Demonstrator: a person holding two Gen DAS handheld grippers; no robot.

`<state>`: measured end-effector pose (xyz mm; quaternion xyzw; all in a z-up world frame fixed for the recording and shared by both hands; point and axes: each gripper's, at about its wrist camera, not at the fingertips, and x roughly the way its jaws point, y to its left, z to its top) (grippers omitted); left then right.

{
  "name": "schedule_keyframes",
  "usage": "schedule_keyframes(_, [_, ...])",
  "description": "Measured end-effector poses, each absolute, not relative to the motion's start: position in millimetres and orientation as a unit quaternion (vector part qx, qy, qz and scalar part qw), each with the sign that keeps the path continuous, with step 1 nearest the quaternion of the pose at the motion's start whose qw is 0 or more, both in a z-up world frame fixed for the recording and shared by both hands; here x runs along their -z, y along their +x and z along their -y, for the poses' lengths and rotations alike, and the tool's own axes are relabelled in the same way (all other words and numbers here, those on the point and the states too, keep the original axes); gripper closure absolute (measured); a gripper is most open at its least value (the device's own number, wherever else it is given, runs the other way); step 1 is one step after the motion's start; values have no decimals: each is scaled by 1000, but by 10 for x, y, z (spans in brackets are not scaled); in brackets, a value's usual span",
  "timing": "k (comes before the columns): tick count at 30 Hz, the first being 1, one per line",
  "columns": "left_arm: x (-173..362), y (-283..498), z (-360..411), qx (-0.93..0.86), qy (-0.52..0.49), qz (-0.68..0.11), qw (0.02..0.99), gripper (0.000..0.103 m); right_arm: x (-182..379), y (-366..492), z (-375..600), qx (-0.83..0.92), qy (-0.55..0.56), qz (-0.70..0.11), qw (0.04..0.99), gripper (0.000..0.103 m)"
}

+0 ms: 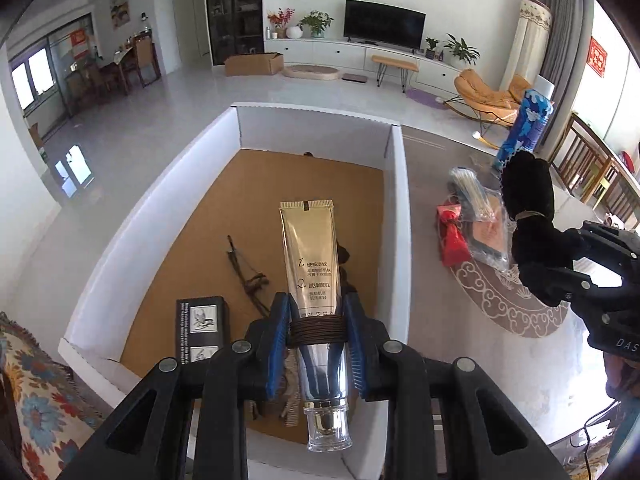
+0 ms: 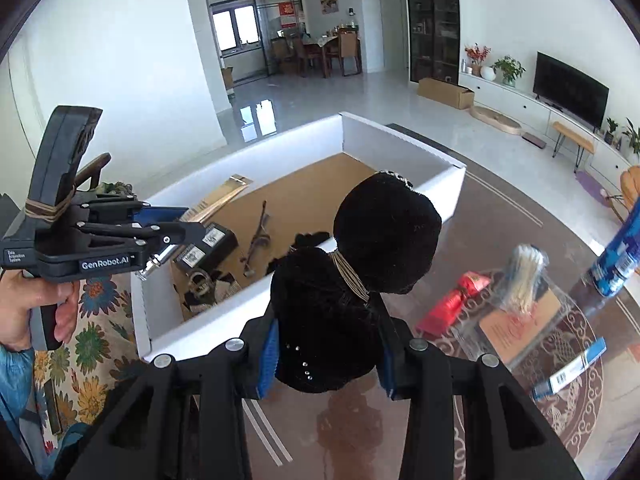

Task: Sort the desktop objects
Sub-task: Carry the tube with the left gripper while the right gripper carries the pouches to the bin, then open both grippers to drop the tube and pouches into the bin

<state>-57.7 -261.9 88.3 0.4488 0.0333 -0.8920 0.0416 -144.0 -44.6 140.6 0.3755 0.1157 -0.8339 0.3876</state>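
My left gripper [image 1: 316,324] pinches the gold tube [image 1: 310,256], its long axis pointing up-frame over the white box [image 1: 394,216]. My right gripper [image 2: 326,350] clamps the black pouch [image 2: 352,276], lower right of that box.

We're seeing two chunky black plastic grippers, left gripper [image 1: 316,344] and right gripper [image 2: 326,350], with blue ribbed pads [image 1: 280,340] and round silver screw heads. One body reads "GenRobot.AI" in white. The person's hand [image 2: 36,312] comes out of a blue sleeve [image 2: 16,376].
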Motion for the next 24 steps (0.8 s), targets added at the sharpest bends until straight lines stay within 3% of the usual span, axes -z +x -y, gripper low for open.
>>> schedule_keyframes(4, [-750,-621,3178,881,461,-60,83,76,-1367,-1704,1241,803,387,-117,438,63])
schedule_keyframes(13, [-188,-761,3696,848,511,-87,114,75,-642,-1851,2193,738,467,-158,461,62])
schedule_keyframes(14, [-140,-777,3725,845,512,-97,119,74,-583,-1841,2238,733,472,-163,462,59])
schedule_keyframes(16, [-79,-747,3759,843,509,-112,130,70,-482,-1820,2313,728,483,-173,454,40])
schedule_keyframes(17, [-59,-738,3771,842,509,-117,137,63,-452,-1819,2328,728,487,-171,451,6])
schedule_keyframes(18, [-46,-712,3772,841,509,-118,143,42,-456,-1816,2314,731,483,-164,453,0])
schedule_keyframes(19, [-59,-693,3728,842,506,-114,149,27,-488,-1819,2292,734,478,-158,455,0])
schedule_keyframes(24, [-249,-514,3503,863,469,-89,165,24,-759,-1770,1870,769,431,-125,456,0])
